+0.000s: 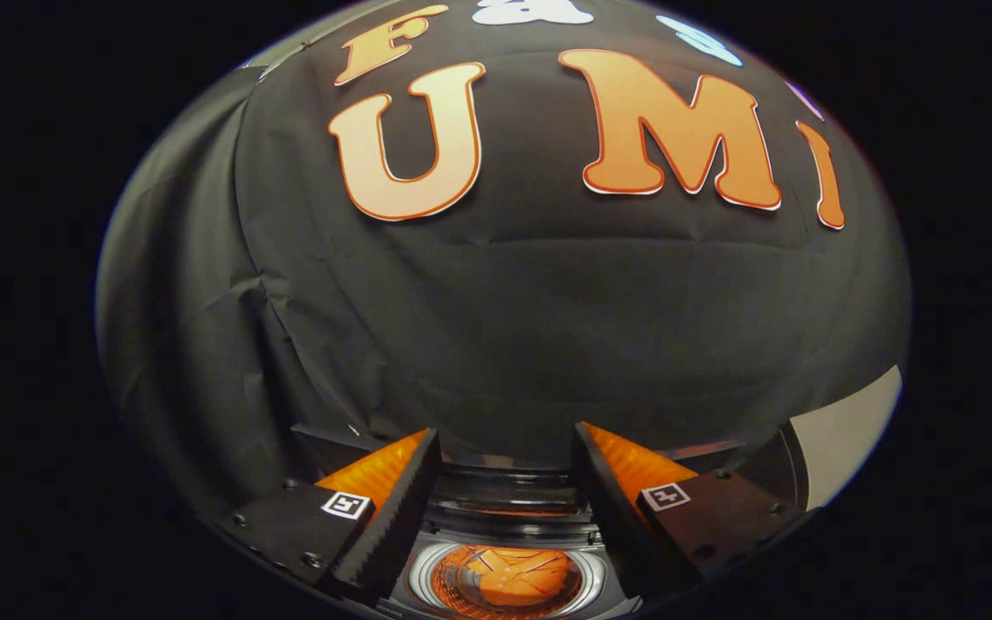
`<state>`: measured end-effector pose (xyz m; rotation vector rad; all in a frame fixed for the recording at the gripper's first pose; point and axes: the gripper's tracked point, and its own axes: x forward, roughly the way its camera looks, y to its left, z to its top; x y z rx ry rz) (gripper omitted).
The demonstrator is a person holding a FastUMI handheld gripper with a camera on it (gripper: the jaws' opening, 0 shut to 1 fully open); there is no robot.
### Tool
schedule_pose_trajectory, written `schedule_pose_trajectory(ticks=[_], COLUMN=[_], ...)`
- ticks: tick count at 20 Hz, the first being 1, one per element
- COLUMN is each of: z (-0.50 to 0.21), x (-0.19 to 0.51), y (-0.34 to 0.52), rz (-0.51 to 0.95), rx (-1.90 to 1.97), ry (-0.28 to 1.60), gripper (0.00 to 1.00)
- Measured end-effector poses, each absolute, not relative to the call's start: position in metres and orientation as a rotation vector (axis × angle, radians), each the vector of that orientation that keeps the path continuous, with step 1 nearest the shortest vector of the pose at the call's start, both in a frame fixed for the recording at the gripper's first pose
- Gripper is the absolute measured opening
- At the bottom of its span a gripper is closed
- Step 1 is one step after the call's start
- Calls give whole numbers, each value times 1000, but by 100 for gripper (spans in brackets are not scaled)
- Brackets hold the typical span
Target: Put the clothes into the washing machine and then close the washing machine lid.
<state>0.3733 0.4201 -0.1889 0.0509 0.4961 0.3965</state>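
Note:
My gripper [506, 435] is open, its two black fingers with orange sides spread wide and nothing held between them. Below and between the fingers lies the washing machine's round drum opening [427, 579] with a pale ring around it. Inside the drum rests an orange bundle [513, 575] that looks like crumpled clothing. The machine's dark back rim [505, 486] runs across just ahead of the fingertips. I cannot make out the lid.
The booth's black cloth wall [505, 327] rises straight ahead beyond the machine. A pale flat surface [849, 430] shows past the right finger, at the wall's lower right.

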Motion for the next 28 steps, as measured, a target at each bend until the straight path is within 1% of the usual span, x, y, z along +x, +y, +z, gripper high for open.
schedule_pose_trajectory(ticks=[5,11,21,28], z=[-199,-198,-199,-212], x=[386,370,317,267], y=[422,417,407,399], rz=[372,360,357,392], rx=[62,53,38,44], ry=[489,474,435,415], gripper=[99,100,100,100])
